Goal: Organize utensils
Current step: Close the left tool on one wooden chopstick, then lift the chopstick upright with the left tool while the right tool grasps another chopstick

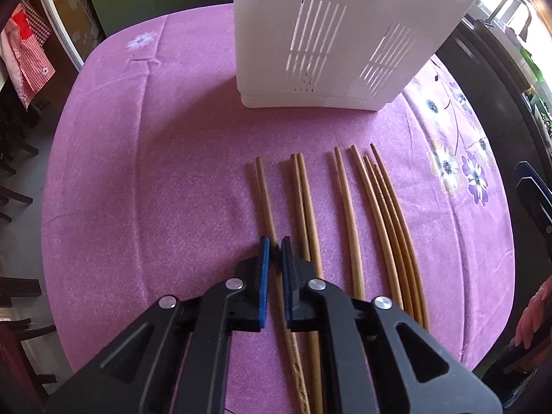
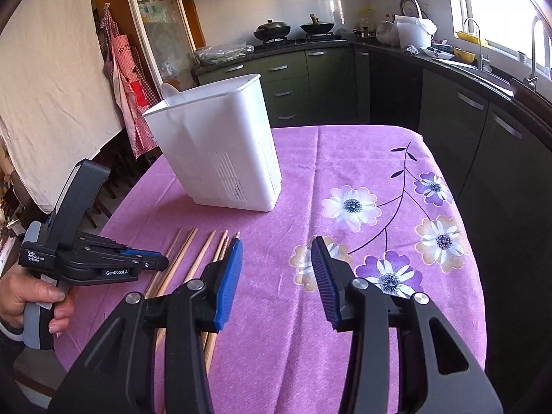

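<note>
Slim tan wooden chopsticks (image 1: 345, 207) laid loose on pink-purple flowered tablecloth (image 1: 155, 172), roughly side by side, long axes running near to far, far tips aimed toward tall white slotted plastic utensil holder (image 1: 327, 34). Slight fan: far ends spread wider than near ends. Round section, pale to mid brown, tapering toward far tips; darker ones grouped at right. Leftmost chopstick (image 1: 265, 193) straight, lying apart from its neighbours.

Left gripper (image 1: 275, 245) tilted steeply down over leftmost chopstick, blue pads (image 1: 264, 269) drawn in narrow, clamped across its middle. Seen also from right wrist view (image 2: 162, 262), low at left edge of chopstick row, grasped by a hand (image 2: 31, 296).

Right gripper (image 2: 276, 245) held above bare cloth to right of chopsticks, jaws partly spread, nothing between them.

Holder standing upright at far side of table, well apart from chopsticks. White spoon-like handle (image 2: 170, 91) showing above its rim.
</note>
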Available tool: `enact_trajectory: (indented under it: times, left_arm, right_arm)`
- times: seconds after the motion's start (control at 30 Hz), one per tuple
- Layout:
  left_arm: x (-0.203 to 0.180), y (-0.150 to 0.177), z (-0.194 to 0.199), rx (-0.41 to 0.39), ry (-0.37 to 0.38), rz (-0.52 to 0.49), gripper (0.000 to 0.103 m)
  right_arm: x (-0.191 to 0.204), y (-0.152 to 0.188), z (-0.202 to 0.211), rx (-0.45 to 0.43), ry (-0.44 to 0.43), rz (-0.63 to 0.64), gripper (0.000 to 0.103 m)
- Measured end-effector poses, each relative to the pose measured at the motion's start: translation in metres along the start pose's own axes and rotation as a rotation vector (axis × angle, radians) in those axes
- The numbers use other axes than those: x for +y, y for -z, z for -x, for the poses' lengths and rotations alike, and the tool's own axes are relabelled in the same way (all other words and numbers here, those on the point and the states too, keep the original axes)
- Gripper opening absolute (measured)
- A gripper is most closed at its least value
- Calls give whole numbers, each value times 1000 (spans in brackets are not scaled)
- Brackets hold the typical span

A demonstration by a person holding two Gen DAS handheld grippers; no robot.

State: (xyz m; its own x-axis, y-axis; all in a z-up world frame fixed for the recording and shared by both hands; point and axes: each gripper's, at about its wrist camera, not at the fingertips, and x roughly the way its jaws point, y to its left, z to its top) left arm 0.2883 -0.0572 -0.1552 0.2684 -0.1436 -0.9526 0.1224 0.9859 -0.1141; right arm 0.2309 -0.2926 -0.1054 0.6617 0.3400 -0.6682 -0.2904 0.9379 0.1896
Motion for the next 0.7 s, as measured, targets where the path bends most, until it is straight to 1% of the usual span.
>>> enact_trajectory:
  times: [0.13, 0.23, 0.37, 0.47, 0.6, 0.7]
  left_arm:
    - [7, 2, 3, -10, 18, 13, 6]
    - [13, 4, 15, -50, 38, 21, 5]
    - [17, 8, 46, -132, 53, 12, 5]
    - [18, 14, 76, -210, 56, -7, 5]
    - [16, 26, 116, -314, 44, -40, 5]
    - [17, 38, 139, -371, 45, -53, 5]
  right_arm:
    - [1, 0, -3, 14, -3, 2, 43]
    - [2, 0, -6, 29, -6, 10, 46]
    - [4, -2, -6, 32, -6, 19, 46]
    - [7, -5, -7, 40, -20, 22, 46]
    - [12, -8, -14, 82, -42, 40, 46]
    - [17, -10, -26, 150, -74, 57, 46]
